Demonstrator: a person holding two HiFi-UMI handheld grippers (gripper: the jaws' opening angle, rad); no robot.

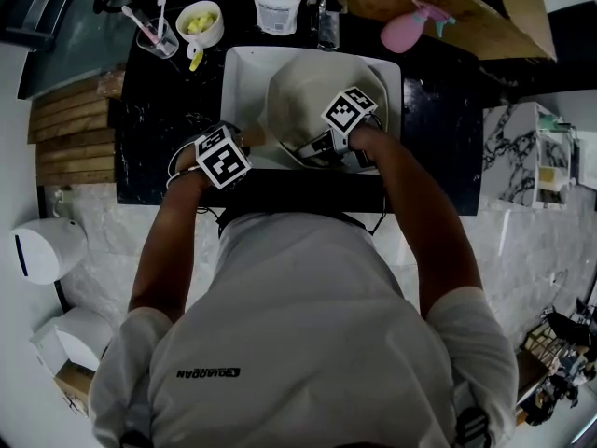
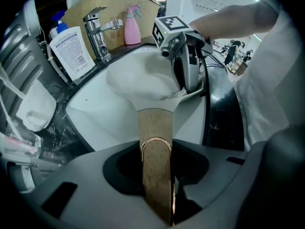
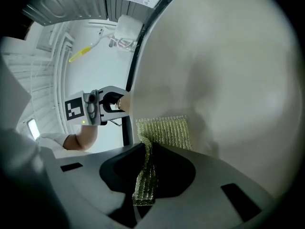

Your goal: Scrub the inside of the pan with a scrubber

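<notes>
Gripping pan handle in left tongs — pinching scrubber in right tongs, flat against inner wall straight ahead.

Pink spray bottle, soap bottle, faucet, toothbrush cup

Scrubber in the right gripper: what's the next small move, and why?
Probably sweep the right gripper sideways across the pan wall: its scrubber looks flat against the inside, bare surface lies beyond it, and the left gripper clamps the wooden handle, steadying the pan.
</notes>
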